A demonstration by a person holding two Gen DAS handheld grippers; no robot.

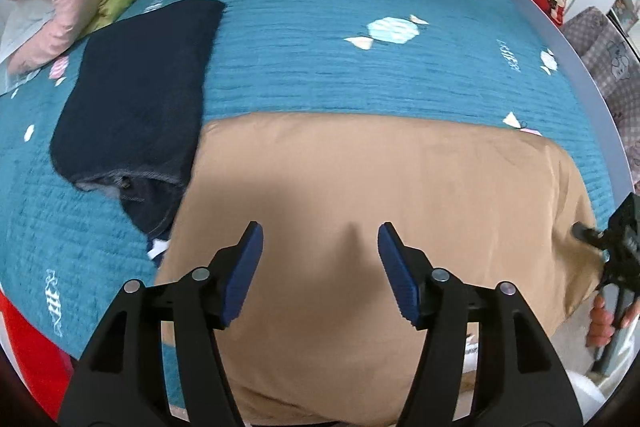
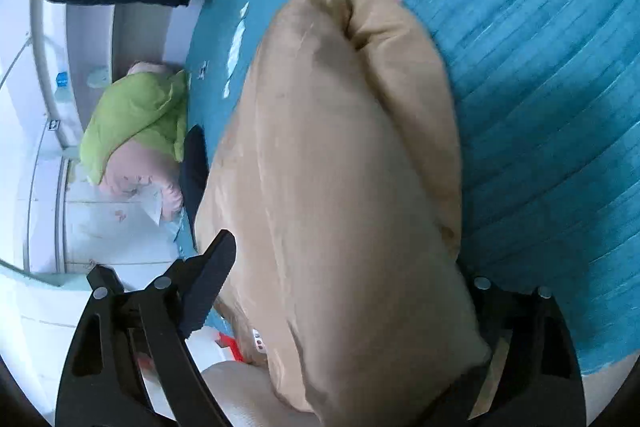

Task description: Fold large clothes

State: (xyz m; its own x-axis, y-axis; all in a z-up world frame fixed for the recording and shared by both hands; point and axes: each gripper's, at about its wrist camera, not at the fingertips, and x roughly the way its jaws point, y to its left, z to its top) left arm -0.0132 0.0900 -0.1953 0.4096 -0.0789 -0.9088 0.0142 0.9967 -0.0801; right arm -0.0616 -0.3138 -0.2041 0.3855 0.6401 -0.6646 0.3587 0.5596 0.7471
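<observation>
your left gripper (image 1: pixel 320 267) is hovering over the tan garment (image 1: pixel 380 211), jaws standing apart with nothing between them, the blue pads (image 1: pixel 244 279) clear of the cloth. the garment is lying folded on the teal bedspread (image 1: pixel 320 59), its left edge overlapping the folded dark jeans (image 1: pixel 136 99). your right gripper (image 2: pixel 340 299) is sitting at the garment's right edge, jaws spread wide; a thick fold of tan cloth is filling the gap and hiding the right finger, so you cannot tell whether it is touching.
</observation>
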